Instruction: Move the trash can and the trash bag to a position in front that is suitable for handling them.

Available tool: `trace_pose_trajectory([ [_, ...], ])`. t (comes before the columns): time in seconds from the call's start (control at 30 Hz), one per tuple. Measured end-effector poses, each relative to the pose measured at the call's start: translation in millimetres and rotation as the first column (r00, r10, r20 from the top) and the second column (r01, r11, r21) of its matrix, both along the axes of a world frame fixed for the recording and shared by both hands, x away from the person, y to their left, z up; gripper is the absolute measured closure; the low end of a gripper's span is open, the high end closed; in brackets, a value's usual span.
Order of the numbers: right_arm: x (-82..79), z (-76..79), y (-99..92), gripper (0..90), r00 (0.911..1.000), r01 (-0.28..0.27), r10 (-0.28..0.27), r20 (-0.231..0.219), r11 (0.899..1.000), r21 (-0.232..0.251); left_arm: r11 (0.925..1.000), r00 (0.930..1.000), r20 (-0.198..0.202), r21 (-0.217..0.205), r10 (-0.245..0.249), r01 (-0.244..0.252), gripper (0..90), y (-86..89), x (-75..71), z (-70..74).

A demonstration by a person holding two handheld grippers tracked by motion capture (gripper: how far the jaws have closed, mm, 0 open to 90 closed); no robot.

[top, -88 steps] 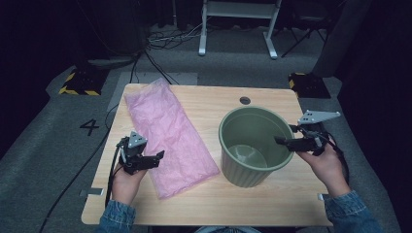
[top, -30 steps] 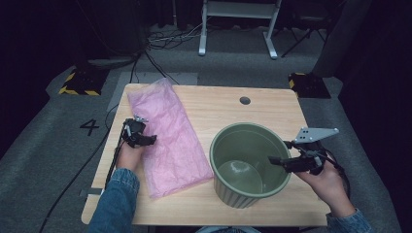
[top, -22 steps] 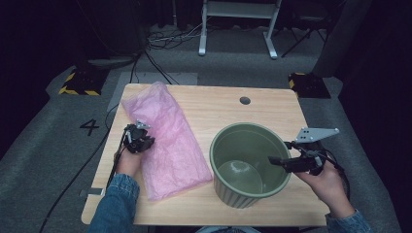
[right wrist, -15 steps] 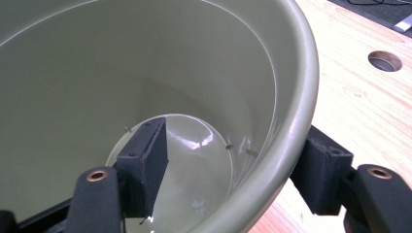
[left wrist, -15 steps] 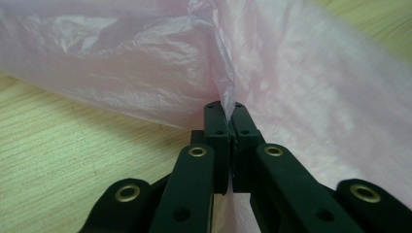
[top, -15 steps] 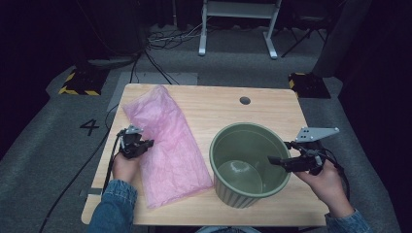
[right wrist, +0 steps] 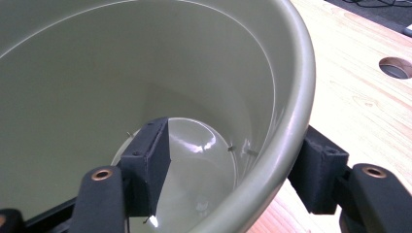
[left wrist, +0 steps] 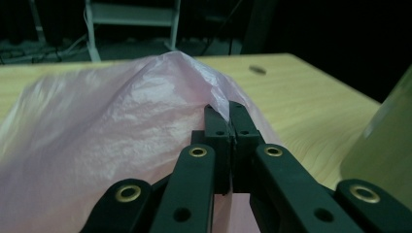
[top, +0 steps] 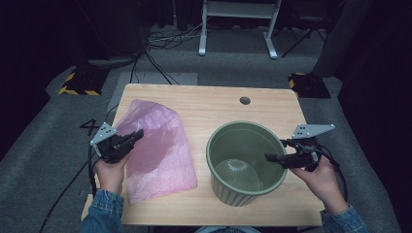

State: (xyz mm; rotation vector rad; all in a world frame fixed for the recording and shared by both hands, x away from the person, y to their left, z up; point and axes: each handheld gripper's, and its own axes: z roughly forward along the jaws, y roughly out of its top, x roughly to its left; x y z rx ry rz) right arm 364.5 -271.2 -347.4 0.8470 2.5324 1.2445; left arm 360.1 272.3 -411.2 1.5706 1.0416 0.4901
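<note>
Bucket: the green bucket [top: 245, 162] stands upright on the table [top: 214, 104], at about 4 o'clock from the middle of the table, near the front edge.
Bucket inside: in the high view and in the right tool view I see only the smooth shiny bottom [right wrist: 194, 165]; nothing lies in it.
Bucket rim: the rim [right wrist: 291, 111] is round and thick, and it passes between the two jaws of the right tool.
Right tool: the right tool [top: 284, 156] is at 3 o'clock of the bucket. One jaw is inside the bucket and the other jaw is outside the wall. The inside jaw stands away from the wall, so the tool does not press; it is open around the rim. Its jaws have just been closing a little.
Bag: the pink plastic bag [top: 158, 148] lies flat on the left half of the table, at 9 o'clock from the bucket and apart from it. If something is in it, I cannot tell; it looks thin and flat.
Bag edge: one part of the bag [left wrist: 160, 97] is lifted from the table and makes a small peak in the left tool view.
Left tool: the left tool [top: 130, 138] is at 9 o'clock of the bag. Its jaws are closed together on a fold of the pink film.
Table hole: a small round hole [top: 245, 100] is at 12 o'clock from the bucket.
</note>
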Motion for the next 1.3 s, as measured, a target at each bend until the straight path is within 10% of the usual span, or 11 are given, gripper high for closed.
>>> trace_pose_trajectory([
  [0.27,4.1,-1.3,3.2,38.7,1.0,-0.001,0.001,-0.009,1.0,0.025,0.9991,0.9938,0.11,-0.041,0.015,-0.01,88.9,-4.6,-17.3,26.2],
  [0.83,3.4,-2.6,35.5,38.7,0.9988,-0.049,0.048,0.012,0.998,0.045,0.9985,0.9765,0.211,-0.024,-0.044,0.05,88.7,-15.5,-31.8,64.9],
  [1.1,-11.1,26.6,8.2,42.1,0.9887,0.0,-0.015,0.149,0.994,0.106,0.9971,0.9635,0.257,0.007,-0.075,0.075,88.7,-19.9,-37.2,89.4],
  [1.3,-17.6,21.5,-16.5,38.3,0.9823,0.067,-0.076,0.171,0.996,0.058,0.9961,0.9572,0.276,0.019,-0.088,0.086,88.7,-26.0,-41.0,114.1],
])
